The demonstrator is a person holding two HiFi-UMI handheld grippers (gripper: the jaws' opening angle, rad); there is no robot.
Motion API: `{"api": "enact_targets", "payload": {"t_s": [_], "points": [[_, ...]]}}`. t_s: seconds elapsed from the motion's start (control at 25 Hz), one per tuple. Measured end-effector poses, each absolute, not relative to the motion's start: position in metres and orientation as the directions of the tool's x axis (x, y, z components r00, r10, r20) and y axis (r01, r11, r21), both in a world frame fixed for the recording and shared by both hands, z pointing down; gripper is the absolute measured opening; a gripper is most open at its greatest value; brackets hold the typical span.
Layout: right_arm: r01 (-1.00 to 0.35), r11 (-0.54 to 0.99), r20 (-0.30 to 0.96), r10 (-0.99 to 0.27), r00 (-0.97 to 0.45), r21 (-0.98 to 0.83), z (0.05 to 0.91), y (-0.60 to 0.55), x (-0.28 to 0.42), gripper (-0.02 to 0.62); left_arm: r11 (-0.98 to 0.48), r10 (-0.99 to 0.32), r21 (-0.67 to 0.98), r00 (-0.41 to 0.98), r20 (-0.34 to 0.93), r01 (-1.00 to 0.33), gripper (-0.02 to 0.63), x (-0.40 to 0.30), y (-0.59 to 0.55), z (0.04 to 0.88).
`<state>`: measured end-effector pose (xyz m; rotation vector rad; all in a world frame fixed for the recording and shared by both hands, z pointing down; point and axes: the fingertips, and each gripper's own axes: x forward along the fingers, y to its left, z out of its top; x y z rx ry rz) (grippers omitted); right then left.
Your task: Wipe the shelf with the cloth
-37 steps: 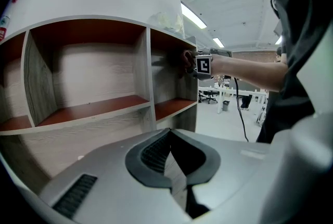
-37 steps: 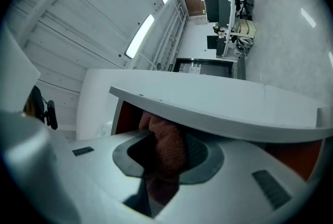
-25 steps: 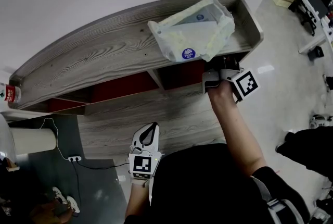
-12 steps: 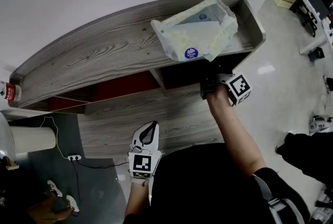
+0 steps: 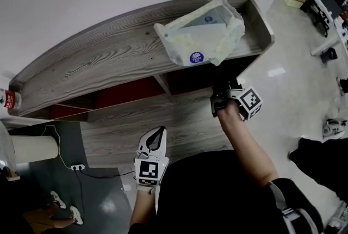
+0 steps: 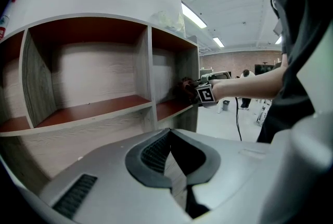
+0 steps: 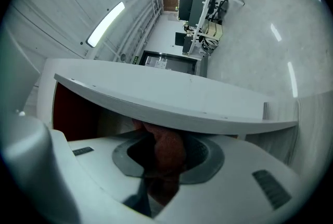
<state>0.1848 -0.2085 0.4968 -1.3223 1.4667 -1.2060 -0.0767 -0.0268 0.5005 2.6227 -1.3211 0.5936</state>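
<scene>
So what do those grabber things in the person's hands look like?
The left gripper and right gripper are smooth white plastic, with dark grey ribbed pads lining the inside. Each carries a cube covered in black-and-white square markers. The person's top is black.

The cloth [image 7: 167, 146] in the right claw [image 7: 162, 163] runs under a board of the shelf [image 7: 171, 100], its far end hidden. In the head view the shelf's right end covers that claw's tips. The bottle [image 5: 7, 100] at its left end is cut off.
</scene>
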Motion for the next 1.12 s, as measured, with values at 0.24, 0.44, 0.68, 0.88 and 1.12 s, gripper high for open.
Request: {"api": "enact_targets", "payload": {"t_s": [0.24,0.44,0.68,0.88,1.12], "points": [[-0.254,-0.026,0.064,-0.988,-0.143,-0.967,0.506,-0.188,0.188,0.1,-0.61,-0.733,-0.041,0.544,0.408,-0.791,0.006,-0.073,-0.028,0.501],[-0.277,-0.034,0.077,-0.987,-0.144,-0.96,0.51,-0.177,0.189,0.1,-0.611,-0.733,-0.039,0.546,0.405,-0.791,0.006,-0.073,-0.029,0.501],[-0.428,0.036,0.065,-0.974,-0.218,-0.903,0.494,-0.161,0.177,0.098,-0.622,-0.727,-0.035,0.56,0.398,-0.783,0.006,-0.068,-0.031,0.499],[-0.658,0.16,0.043,-0.958,-0.282,-0.736,0.46,-0.147,0.169,0.098,-0.636,-0.721,-0.03,0.58,0.38,-0.771,0.006,-0.06,-0.035,0.493],[-0.825,0.302,0.051,-0.928,-0.369,-0.478,0.436,-0.125,0.151,0.1,-0.636,-0.725,-0.015,0.59,0.356,-0.771,0.006,-0.056,-0.041,0.485]]}}
